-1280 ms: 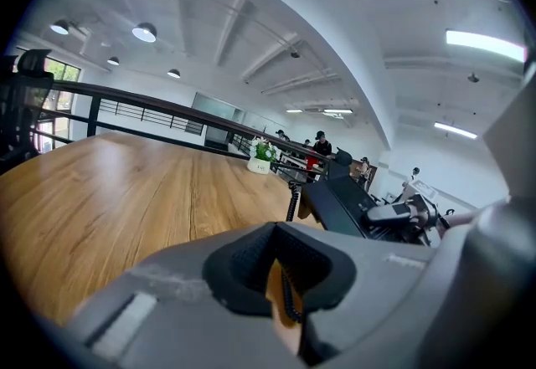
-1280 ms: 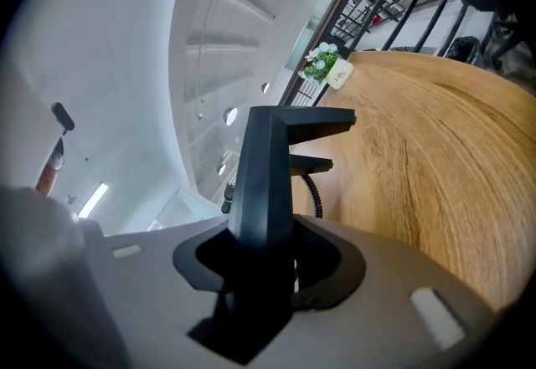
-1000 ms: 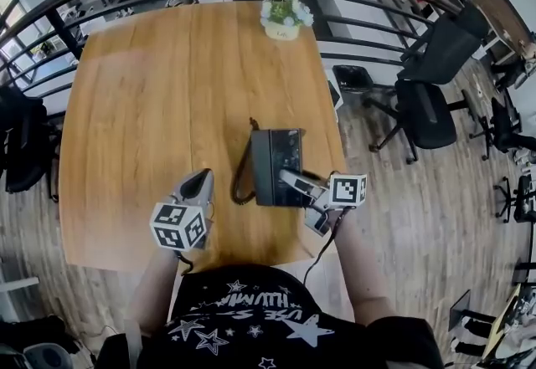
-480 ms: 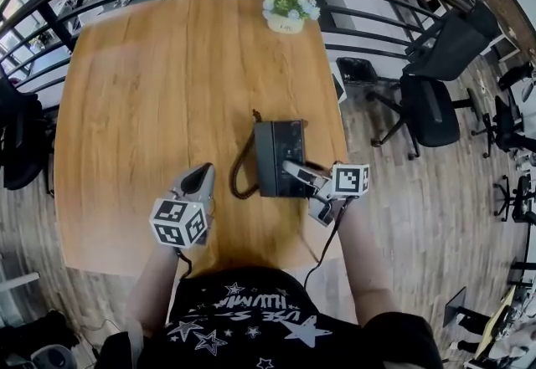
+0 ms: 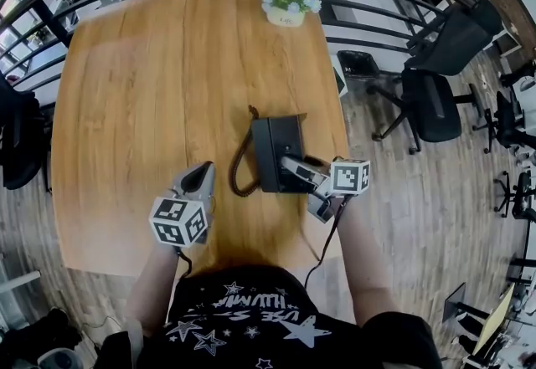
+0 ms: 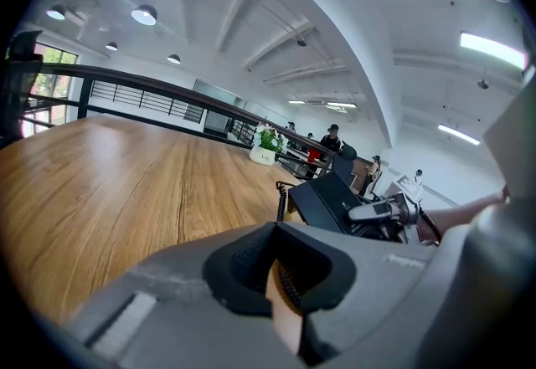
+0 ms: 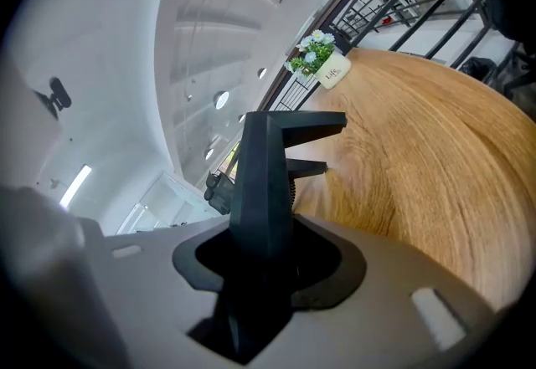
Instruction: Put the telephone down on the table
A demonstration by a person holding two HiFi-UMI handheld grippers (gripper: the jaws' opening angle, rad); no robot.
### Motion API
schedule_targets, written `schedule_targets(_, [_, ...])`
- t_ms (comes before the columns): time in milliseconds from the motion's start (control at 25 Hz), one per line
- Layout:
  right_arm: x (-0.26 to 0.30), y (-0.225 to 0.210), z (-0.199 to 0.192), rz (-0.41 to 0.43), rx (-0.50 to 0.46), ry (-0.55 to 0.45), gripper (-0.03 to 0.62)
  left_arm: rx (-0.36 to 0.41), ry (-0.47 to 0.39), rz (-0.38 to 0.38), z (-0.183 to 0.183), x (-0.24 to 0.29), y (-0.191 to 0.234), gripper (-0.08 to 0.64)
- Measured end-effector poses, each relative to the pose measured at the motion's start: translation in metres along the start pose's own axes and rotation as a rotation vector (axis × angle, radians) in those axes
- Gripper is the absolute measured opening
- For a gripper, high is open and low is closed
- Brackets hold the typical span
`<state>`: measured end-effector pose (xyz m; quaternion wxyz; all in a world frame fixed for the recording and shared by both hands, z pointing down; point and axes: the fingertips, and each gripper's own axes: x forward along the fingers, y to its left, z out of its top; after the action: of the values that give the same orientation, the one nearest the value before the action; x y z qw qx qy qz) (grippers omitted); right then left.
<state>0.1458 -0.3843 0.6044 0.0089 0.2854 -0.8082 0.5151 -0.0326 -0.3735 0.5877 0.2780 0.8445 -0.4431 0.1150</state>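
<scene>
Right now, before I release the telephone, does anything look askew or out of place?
The telephone appears tilted, its right side raised in the right gripper, not yet flat on the table. It is near the table's right edge. Its coiled cord loops loose to its left. Nothing looks spilled or damaged.

One square light-wood table (image 5: 142, 108) serves as landmark. On it stand one black desk telephone (image 5: 275, 146) with one coiled black cord (image 5: 240, 171), and one white pot of white flowers (image 5: 289, 3) at its far edge. Two grey grippers, the left gripper (image 5: 197, 183) and the right gripper (image 5: 289, 166), are over its near edge. Two black swivel office chairs (image 5: 431, 104) stand to the right of the table. More chairs farther right are cut off and can't be counted.
</scene>
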Motion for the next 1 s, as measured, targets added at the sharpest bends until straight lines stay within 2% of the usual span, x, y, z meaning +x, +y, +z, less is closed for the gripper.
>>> schedule_targets(120, [-0.001, 0.001, 0.002, -0.019, -0.015, -0.022, 0.164, 0.001, 0.002, 0.000, 0.001, -0.001, -0.002, 0.002])
schedule_targets(360, [-0.005, -0.008, 0.002, -0.129, -0.083, -0.054, 0.167, 0.011, 0.002, 0.000, -0.002, -0.004, -0.005, 0.002])
schedule_targets(600, [-0.014, -0.018, 0.006, -0.243, -0.163, -0.041, 0.215, 0.011, 0.006, -0.002, -0.003, -0.006, -0.011, 0.002])
schedule_targets(800, [-0.022, -0.028, 0.006, -0.273, -0.188, -0.020, 0.244, 0.020, 0.011, -0.015, -0.005, -0.008, -0.018, 0.002])
schedule_targets(1000, [-0.030, -0.043, 0.004, -0.289, -0.166, -0.007, 0.265, 0.021, 0.018, -0.030, -0.010, -0.010, -0.022, 0.002])
